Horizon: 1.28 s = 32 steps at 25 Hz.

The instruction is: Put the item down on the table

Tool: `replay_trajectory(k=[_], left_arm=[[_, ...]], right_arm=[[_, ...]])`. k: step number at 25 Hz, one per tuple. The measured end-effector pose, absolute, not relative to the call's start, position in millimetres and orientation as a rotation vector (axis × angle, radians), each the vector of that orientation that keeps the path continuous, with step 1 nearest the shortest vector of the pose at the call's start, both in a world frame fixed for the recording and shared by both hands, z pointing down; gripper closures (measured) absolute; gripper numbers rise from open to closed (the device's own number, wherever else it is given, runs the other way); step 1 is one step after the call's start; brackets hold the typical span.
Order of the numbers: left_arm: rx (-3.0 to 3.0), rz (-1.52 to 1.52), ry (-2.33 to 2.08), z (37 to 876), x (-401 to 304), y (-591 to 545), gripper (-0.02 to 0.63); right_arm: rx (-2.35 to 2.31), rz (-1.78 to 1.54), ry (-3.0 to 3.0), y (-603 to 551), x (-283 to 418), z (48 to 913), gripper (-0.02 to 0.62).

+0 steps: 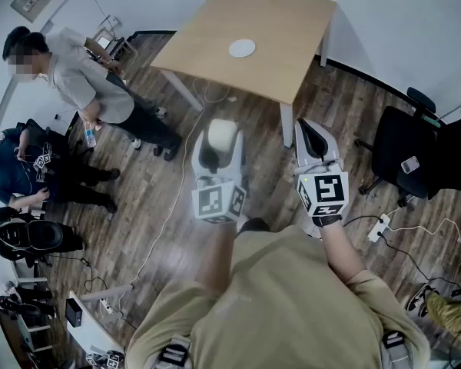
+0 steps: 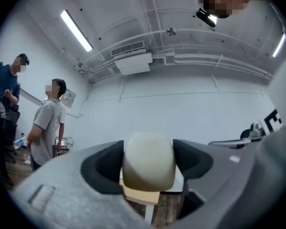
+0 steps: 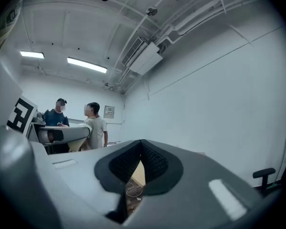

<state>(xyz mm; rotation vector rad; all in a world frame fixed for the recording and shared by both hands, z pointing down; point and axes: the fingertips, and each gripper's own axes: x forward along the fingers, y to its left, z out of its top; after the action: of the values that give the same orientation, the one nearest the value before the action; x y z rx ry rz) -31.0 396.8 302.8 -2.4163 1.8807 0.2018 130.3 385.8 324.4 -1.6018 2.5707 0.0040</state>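
While the L gripper [image 1: 219,148] hangs over the wood floor [image 1: 253,144], its jaws are clamped on the item [image 2: 148,162], a cream rounded block filling the gap btw. them. The R gripper [image 3: 140,160], just beside it on the R, has its jaws pressed together w/ nothing btw. them. The table [image 1: 269,21] lies ahead of both grippers, well apart, w/ a white disc [image 1: 242,48] on top. A person in a grey shirt [image 1: 84,75] stands off to the L gripper's left.
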Motion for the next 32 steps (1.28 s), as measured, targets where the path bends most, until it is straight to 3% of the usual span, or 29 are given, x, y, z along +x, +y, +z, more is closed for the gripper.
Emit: replay_trajectory(k=[17, 32], left_arm=[[-2.633, 0.176, 1.807, 363.3, 4.0, 315.2, 0.285], [-2.591, 0.239, 1.902, 358.8, -106.6, 159.0, 0.284]], right_arm=[[-1.753, -0.067, 2.545, 325.9, 145.8, 376.1, 0.590], [-1.673, -0.006, 2.692, 156.9, 15.2, 359.1, 0.590]])
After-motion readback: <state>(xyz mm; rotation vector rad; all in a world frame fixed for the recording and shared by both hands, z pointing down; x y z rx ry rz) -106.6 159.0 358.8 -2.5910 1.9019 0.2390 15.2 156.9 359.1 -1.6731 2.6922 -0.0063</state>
